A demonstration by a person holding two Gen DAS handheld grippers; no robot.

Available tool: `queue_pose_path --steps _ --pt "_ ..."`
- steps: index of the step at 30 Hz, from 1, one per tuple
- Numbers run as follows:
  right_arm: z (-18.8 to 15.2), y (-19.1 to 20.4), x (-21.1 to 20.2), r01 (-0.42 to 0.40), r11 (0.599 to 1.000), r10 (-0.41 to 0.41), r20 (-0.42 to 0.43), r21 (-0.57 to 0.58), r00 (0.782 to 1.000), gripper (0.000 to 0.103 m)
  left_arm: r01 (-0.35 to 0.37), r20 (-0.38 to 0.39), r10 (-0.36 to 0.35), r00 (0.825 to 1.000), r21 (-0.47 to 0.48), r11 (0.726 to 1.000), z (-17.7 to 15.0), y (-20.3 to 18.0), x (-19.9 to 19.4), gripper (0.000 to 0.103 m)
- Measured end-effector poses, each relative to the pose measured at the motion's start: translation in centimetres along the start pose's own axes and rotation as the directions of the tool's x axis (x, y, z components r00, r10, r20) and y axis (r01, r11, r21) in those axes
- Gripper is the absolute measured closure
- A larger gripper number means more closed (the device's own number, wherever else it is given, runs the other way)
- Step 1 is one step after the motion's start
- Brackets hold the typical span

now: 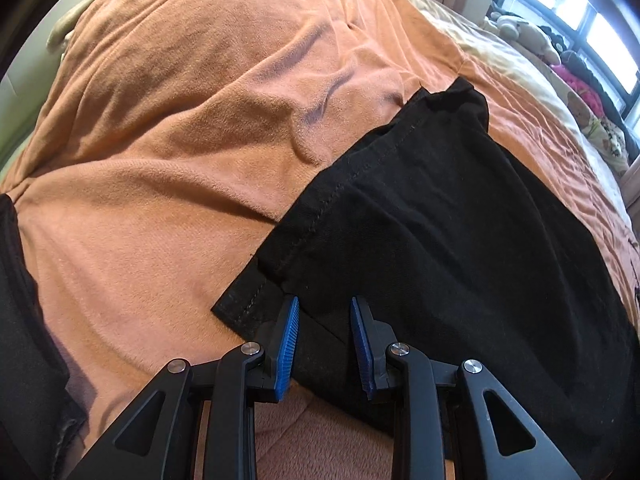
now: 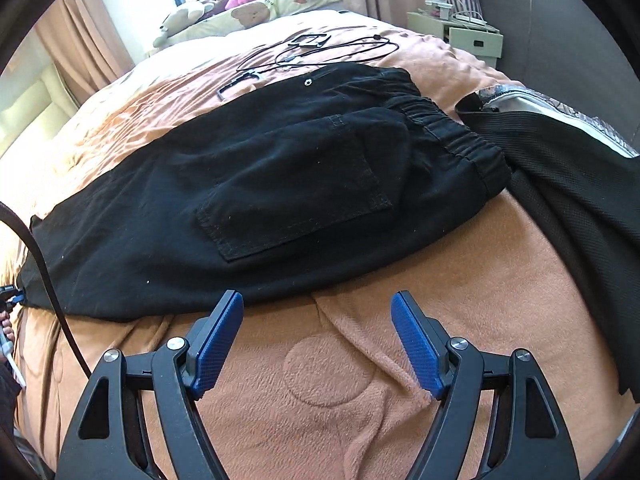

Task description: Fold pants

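Pants lie folded lengthwise, leg on leg, across the orange blanket. Left gripper, jaws apart, straddles the hem end, apparently to pinch it; right gripper hovers spread near the seat, empty.

No text, label, brand, number or sign is readable anywhere in either view.

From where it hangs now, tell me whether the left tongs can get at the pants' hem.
Probably yes. The left tongs are open right at the hem of the black pants, with nothing lying between them on the orange blanket.
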State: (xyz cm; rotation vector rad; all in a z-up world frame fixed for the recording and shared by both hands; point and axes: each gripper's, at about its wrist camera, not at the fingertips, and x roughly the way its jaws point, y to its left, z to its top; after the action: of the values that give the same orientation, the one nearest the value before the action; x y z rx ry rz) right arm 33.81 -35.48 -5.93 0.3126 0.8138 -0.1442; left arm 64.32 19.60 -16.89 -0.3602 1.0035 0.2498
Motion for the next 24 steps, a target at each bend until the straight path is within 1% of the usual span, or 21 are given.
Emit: queue_pose_path --steps 4,8,9,10,11,13,17,21,24 --pt "-0.1 -0.4 0.6 -0.008 1.0 0.008 -0.001 0.015 1.0 0.028 0.007 0.002 -0.007 1.0 -0.028 1.0 0.1 0.4 0.6 0.072" --pt "-0.1 -0.5 1.2 -0.003 1.0 0.003 -0.016 0.026 1.0 0.028 0.002 0.017 -0.001 1.0 -0.028 1.0 -0.3 0.4 0.4 0.073" --pt "-0.2 -0.6 1.4 -0.003 0.999 0.004 -0.022 0.033 1.0 0.028 -0.009 0.021 0.009 1.0 -0.026 1.0 -0.4 0.4 0.2 0.077" --pt "-0.1 -0.6 1.5 -0.004 0.999 0.005 -0.026 0.039 1.0 0.028 -0.031 0.025 0.032 0.999 -0.024 0.999 -0.5 0.5 0.0 0.095" --pt "-0.1 -0.7 1.5 -0.005 0.999 0.007 -0.028 0.044 1.0 0.028 -0.026 0.024 0.027 0.999 -0.027 0.999 -0.5 0.8 -0.3 0.098" --pt "0.0 -0.8 1.4 -0.008 0.999 0.009 -0.023 0.049 1.0 0.028 -0.008 0.031 0.009 0.999 -0.037 0.999 -0.6 1.2 -1.1 0.1" --pt "-0.1 -1.3 0.9 -0.017 0.997 0.018 -0.011 0.07 1.0 0.028 0.006 0.041 -0.005 0.999 -0.042 0.999 -1.1 2.1 -2.9 0.1" --pt "-0.3 -1.8 0.5 -0.012 0.997 0.012 -0.007 0.077 1.0 0.028 0.005 0.048 -0.003 0.999 -0.053 0.999 -1.6 2.8 -4.6 0.1" --pt "-0.3 -2.0 0.3 -0.014 0.997 0.014 -0.006 0.082 1.0 0.028 -0.001 0.034 0.002 0.999 -0.032 0.999 -1.7 2.6 -4.9 0.099"
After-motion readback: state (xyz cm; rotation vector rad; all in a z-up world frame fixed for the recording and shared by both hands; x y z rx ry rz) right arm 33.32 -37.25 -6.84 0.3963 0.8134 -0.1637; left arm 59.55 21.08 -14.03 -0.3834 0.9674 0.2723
